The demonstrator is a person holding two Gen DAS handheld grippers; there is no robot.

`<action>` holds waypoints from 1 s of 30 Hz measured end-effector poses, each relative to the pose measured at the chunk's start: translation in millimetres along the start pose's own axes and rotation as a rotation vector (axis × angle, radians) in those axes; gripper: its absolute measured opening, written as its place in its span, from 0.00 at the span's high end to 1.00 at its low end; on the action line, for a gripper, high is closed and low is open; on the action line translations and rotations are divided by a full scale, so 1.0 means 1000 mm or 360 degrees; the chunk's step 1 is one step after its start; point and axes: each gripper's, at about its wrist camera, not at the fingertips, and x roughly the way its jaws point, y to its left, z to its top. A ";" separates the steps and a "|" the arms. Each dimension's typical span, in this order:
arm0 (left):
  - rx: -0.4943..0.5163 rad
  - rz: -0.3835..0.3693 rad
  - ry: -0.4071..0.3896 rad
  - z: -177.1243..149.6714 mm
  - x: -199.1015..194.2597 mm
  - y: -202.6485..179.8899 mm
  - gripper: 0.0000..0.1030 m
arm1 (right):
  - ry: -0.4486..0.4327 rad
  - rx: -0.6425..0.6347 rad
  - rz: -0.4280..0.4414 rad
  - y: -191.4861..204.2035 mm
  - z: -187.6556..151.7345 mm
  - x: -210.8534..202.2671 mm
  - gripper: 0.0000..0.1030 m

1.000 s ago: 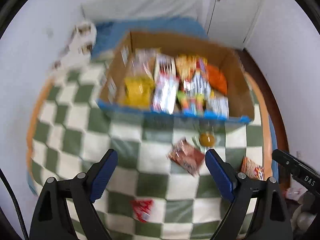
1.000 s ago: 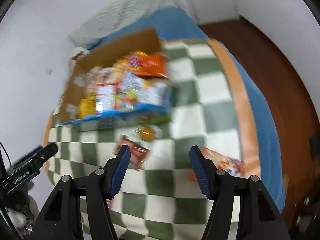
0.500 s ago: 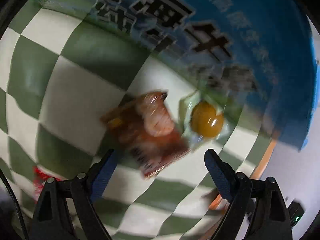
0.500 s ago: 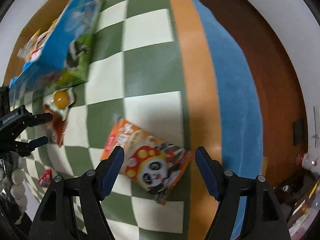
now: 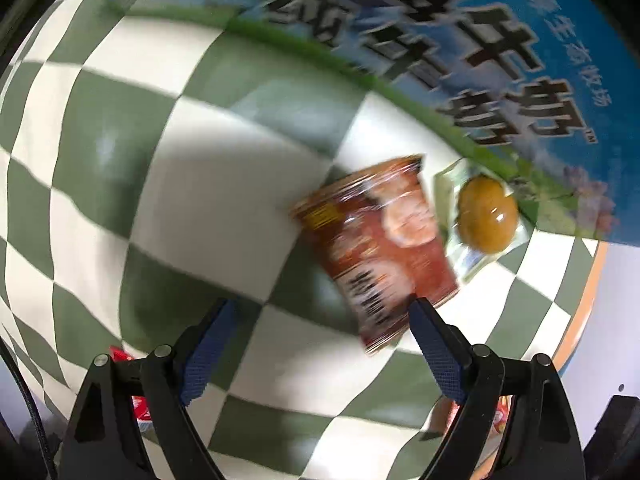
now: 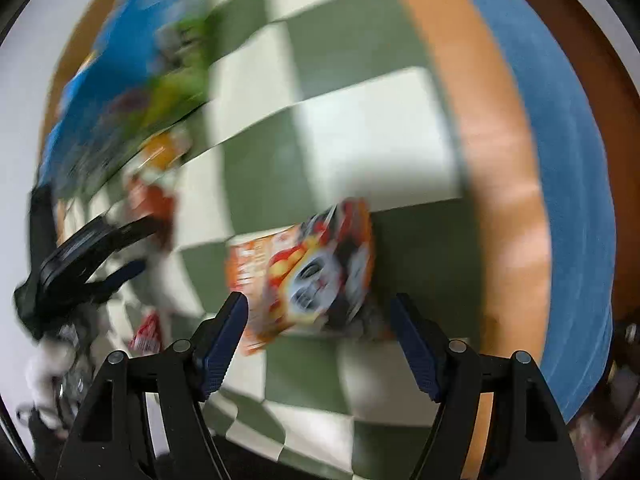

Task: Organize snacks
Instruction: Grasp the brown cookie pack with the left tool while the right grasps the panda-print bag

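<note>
A brown-red snack packet (image 5: 376, 248) lies on the green-and-white checkered cloth (image 5: 208, 216), beside a clear-wrapped yellow jelly (image 5: 486, 220). My left gripper (image 5: 320, 312) is open just above the cloth, its right fingertip at the packet's near corner. The blue printed wall of the snack box (image 5: 460, 40) stands just behind. In the right wrist view an orange panda snack packet (image 6: 308, 272) lies on the cloth. My right gripper (image 6: 318, 308) is open, its jaws on either side of the packet's near end. The left gripper also shows in the right wrist view (image 6: 96, 256).
A small red-and-white packet (image 6: 148, 332) lies near the cloth's front edge, also in the left wrist view (image 5: 136, 404). The cloth's orange border (image 6: 500, 184) and a blue cover (image 6: 568, 160) run along the right, with brown floor beyond.
Both grippers have dropped from high above the box to just over the cloth. The left closed in on the brown-red packet, the right on the panda packet. Both stayed open.
</note>
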 end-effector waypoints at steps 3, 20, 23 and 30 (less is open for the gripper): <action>-0.0014 -0.0001 0.0013 -0.004 -0.004 0.008 0.15 | -0.0052 -0.0396 -0.0204 0.034 0.000 -0.007 0.10; -0.0014 0.0019 0.0053 -0.042 -0.010 0.024 0.15 | -0.0007 0.0827 0.0447 -0.057 -0.007 0.030 0.23; -0.0016 -0.0008 0.0065 -0.033 -0.006 0.026 0.15 | -0.0138 0.0655 0.0306 -0.046 0.014 0.027 0.41; -0.0089 -0.0130 0.0088 -0.011 0.003 0.017 0.15 | -0.0227 0.0122 -0.0013 -0.011 0.063 0.000 0.40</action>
